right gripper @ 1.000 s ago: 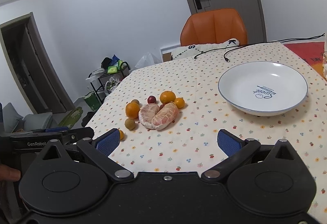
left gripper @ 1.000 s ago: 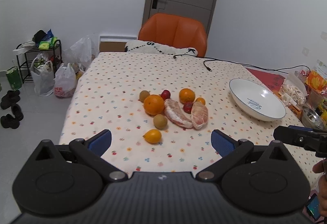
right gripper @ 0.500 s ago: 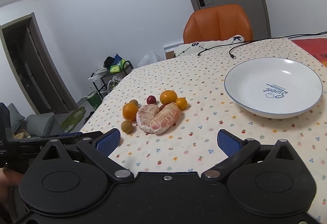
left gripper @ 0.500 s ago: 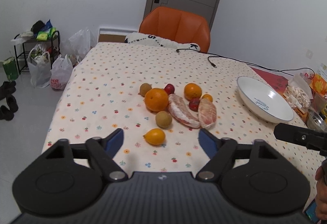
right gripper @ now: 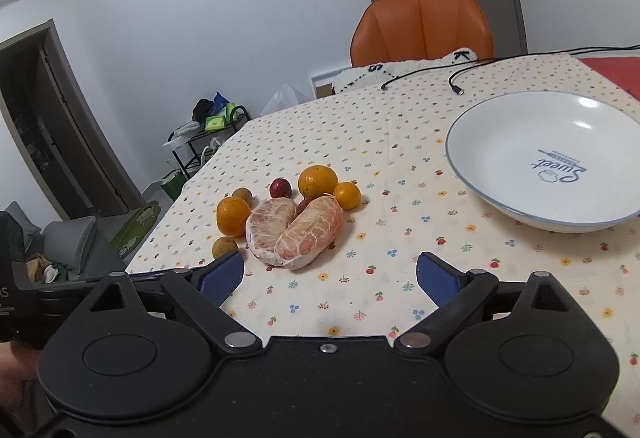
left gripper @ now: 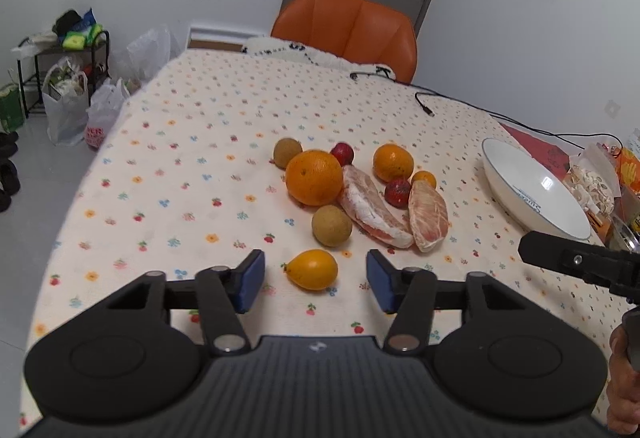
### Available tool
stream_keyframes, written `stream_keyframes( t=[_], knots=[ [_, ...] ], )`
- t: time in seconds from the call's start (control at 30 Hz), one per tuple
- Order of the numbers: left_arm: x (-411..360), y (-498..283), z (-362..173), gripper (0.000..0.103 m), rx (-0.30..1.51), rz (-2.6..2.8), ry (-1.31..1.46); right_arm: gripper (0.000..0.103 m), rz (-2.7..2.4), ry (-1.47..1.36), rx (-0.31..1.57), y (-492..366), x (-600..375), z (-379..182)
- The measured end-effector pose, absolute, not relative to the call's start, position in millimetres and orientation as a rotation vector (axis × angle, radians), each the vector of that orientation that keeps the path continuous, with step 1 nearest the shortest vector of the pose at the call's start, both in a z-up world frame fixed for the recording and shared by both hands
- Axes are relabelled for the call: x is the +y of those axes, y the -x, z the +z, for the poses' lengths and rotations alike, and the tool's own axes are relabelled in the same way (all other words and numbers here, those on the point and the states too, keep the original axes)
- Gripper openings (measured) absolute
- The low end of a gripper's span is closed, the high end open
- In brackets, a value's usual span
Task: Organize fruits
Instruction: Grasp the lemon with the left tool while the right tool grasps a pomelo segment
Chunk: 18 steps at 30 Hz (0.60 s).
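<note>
A cluster of fruit lies mid-table: a big orange (left gripper: 314,177), a smaller orange (left gripper: 393,162), two peeled pomelo segments (left gripper: 374,212) (left gripper: 429,215), two brown kiwis (left gripper: 331,225), red plums (left gripper: 342,153) and a small yellow-orange fruit (left gripper: 313,269). My left gripper (left gripper: 315,285) is open, its blue pads flanking that small fruit without touching it. My right gripper (right gripper: 330,278) is open just short of the pomelo segments (right gripper: 296,230). An empty white bowl (right gripper: 500,134) sits to the right.
The floral tablecloth (left gripper: 192,158) covers the table. An orange chair (left gripper: 348,26) stands at the far edge, with black cables (left gripper: 424,104) trailing across the cloth. Snack packets (left gripper: 592,182) crowd the right side. Bags and a rack (left gripper: 64,78) stand on the floor at left.
Both grippers moved forward toward the fruit. The left gripper's jaws narrowed and now bracket the small yellow-orange fruit; the right gripper closed in on the pomelo segments.
</note>
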<state>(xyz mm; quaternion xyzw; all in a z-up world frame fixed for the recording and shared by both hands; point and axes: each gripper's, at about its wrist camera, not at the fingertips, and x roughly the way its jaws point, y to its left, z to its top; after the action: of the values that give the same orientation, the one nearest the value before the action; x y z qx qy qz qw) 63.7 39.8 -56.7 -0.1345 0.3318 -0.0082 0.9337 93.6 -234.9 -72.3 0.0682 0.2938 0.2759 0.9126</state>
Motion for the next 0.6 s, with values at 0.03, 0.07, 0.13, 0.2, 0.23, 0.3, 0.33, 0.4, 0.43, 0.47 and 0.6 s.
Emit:
stream_keyframes(
  t=[0.03, 0.07, 0.13, 0.2, 0.23, 0.3, 0.33, 0.4, 0.43, 0.47, 0.6],
  knots=[
    [40, -66, -59, 0.044, 0.68, -0.022, 0.276, 0.094, 0.57, -0.142, 0.61, -96, -234, -74],
    [40, -66, -59, 0.039, 0.671, -0.023, 0.269, 0.094, 0.573, -0.145, 0.616, -98, -232, -76],
    [42, -68, -60, 0.028, 0.673, -0.025, 0.267, 0.094, 0.575, -0.148, 0.627, -102, -229, -79],
    [48, -69, -60, 0.028, 0.669, -0.04, 0.298, 0.094, 0.574, -0.147, 0.636, -106, -226, -81],
    [49, -69, -60, 0.028, 0.669, -0.041, 0.302, 0.094, 0.574, -0.149, 0.64, -109, -224, -81],
    [51, -71, -59, 0.028, 0.668, -0.036, 0.295, 0.094, 0.575, -0.152, 0.645, -114, -220, -82],
    [52, -72, -59, 0.028, 0.67, -0.035, 0.297, 0.094, 0.576, -0.153, 0.647, -117, -218, -83],
    [56, -75, -57, 0.028, 0.67, -0.038, 0.31, 0.094, 0.575, -0.153, 0.651, -123, -215, -83],
    [57, -76, -55, 0.028, 0.668, -0.036, 0.308, 0.094, 0.575, -0.155, 0.656, -127, -213, -83],
    [57, -77, -54, 0.028, 0.664, -0.033, 0.302, 0.094, 0.578, -0.154, 0.66, -130, -210, -83],
    [63, -82, -49, 0.028, 0.663, -0.03, 0.302, 0.094, 0.589, -0.135, 0.67, -140, -199, -84]
  ],
)
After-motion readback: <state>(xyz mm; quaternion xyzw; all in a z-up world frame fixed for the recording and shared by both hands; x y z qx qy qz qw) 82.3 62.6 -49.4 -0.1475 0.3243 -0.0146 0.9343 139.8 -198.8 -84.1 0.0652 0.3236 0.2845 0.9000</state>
